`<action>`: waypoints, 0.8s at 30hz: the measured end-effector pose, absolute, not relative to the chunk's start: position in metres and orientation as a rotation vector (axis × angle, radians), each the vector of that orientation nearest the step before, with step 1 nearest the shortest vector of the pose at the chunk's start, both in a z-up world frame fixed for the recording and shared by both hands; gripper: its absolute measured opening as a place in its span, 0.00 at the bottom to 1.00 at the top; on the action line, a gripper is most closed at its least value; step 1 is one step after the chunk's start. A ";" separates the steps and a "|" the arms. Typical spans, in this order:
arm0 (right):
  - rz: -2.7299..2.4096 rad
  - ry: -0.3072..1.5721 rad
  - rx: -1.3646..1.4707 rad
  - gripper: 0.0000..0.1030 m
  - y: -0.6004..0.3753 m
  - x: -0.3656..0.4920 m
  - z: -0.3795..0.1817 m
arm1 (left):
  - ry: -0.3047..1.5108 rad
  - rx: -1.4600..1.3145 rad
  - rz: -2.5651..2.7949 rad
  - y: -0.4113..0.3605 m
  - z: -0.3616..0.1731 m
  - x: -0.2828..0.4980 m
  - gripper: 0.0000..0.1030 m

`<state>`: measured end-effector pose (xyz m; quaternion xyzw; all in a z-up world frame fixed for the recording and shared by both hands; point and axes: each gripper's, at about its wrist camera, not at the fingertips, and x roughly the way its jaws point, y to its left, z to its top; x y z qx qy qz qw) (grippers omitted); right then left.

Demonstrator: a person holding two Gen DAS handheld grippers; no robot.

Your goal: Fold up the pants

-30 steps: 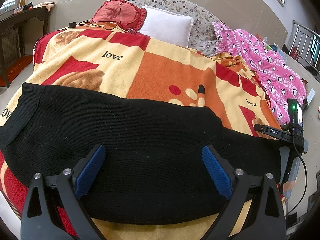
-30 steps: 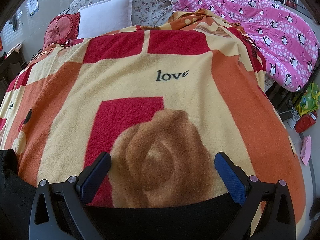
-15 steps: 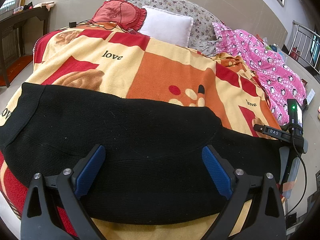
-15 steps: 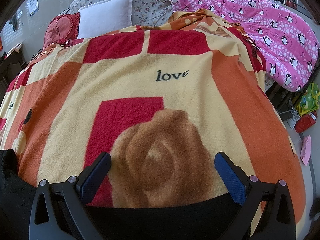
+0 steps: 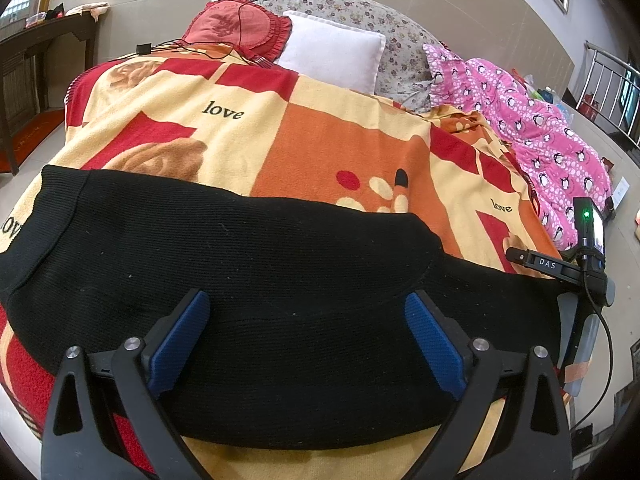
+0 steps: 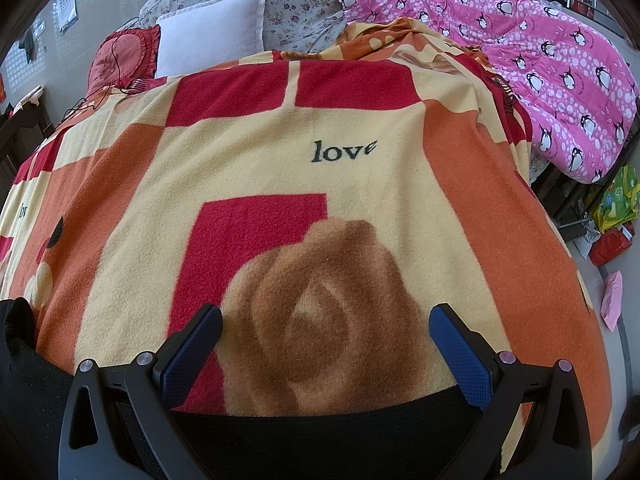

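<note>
I see no change over the last second: black pants [image 5: 248, 280] lie flat across the near bed blanket [image 5: 340, 152]. My left gripper [image 5: 306, 336] and right gripper [image 6: 326, 344] hover, jaws wide open, empty; folding not begun.

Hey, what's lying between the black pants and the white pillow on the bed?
Only the patterned love blanket; nothing rests on it between the black pants and white pillow, per the left wrist view.

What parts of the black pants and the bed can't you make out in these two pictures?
- Black pants, left wrist view: the near edge is hidden behind the left gripper and its fingers.
- Right wrist view: only a strip of the pants shows; the picture's lower edge and the right gripper cover the rest.
- Blanket: covers the bed beneath.
</note>
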<state>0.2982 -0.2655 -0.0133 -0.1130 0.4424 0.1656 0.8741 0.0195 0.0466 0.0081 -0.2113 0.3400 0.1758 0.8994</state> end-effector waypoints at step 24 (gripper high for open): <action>0.364 0.927 -0.250 0.99 -0.258 0.304 -0.012 | 0.692 -0.460 0.331 0.043 0.009 0.020 0.99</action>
